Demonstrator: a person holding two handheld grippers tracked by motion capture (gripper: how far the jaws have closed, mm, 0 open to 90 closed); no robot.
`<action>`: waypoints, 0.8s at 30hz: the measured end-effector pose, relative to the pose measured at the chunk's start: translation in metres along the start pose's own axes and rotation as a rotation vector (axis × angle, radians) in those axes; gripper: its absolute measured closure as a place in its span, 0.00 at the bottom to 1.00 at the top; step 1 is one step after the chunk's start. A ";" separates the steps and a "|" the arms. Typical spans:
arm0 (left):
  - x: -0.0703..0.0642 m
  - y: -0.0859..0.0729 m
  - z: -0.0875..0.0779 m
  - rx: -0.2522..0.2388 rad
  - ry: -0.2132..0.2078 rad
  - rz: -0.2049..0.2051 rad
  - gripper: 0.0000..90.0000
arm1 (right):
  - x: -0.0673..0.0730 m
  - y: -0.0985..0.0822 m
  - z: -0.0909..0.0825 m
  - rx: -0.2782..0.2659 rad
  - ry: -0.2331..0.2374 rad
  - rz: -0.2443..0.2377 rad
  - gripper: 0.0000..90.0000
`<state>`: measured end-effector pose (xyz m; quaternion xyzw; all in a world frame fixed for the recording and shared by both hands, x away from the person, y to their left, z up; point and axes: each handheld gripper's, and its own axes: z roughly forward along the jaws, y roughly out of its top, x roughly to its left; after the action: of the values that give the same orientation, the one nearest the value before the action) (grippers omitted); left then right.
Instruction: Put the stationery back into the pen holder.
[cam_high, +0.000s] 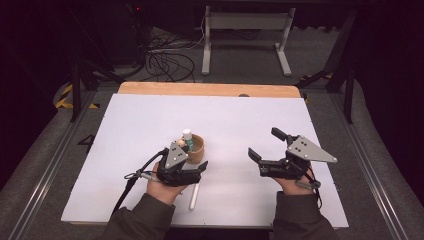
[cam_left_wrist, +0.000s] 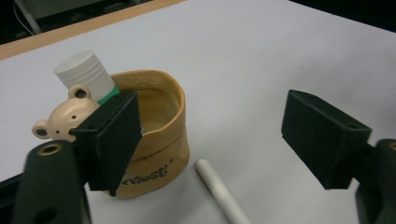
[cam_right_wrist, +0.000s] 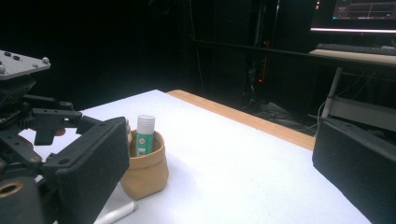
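— Left tongs (cam_left_wrist: 212, 135) hang open and empty, one jaw just inside the tan pouch (cam_left_wrist: 161, 140), the white pen (cam_left_wrist: 219, 191) lying on the desk (cam_left_wrist: 261, 56) between the jaws.
— Risk?
— Closing now could pinch the rim and tip the pouch, spilling the glue stick (cam_left_wrist: 86, 72). Right tongs (cam_high: 270, 145) are wide open, empty, well apart.

You've got 1 tan pouch-type holder (cam_high: 196, 148) on the table. Inside it: 1 glue stick (cam_left_wrist: 88, 75) w/ white cap, plus 1 bear-head item (cam_left_wrist: 67, 117), beige. Beside the holder, 1 white pen-like stick (cam_left_wrist: 220, 192) lying flat. 2 grippers in your hands: left gripper (cam_high: 192, 161) and right gripper (cam_high: 264, 143). 1 white board (cam_high: 235, 120) under it all.
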<state>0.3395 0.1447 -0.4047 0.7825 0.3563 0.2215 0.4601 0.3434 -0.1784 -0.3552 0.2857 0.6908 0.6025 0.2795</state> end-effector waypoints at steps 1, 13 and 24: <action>0.000 0.000 0.001 0.010 0.011 -0.002 0.33 | 0.000 0.000 0.000 0.001 -0.002 -0.002 0.05; -0.005 -0.010 0.012 0.134 0.009 -0.028 0.45 | 0.000 0.000 0.001 0.017 -0.004 0.006 0.06; -0.010 -0.022 0.026 0.224 0.033 -0.058 0.54 | 0.001 0.000 0.001 0.022 0.001 -0.002 0.06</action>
<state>0.3425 0.1292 -0.4365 0.8148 0.4086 0.1796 0.3700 0.3437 -0.1766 -0.3550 0.2880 0.6977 0.5947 0.2767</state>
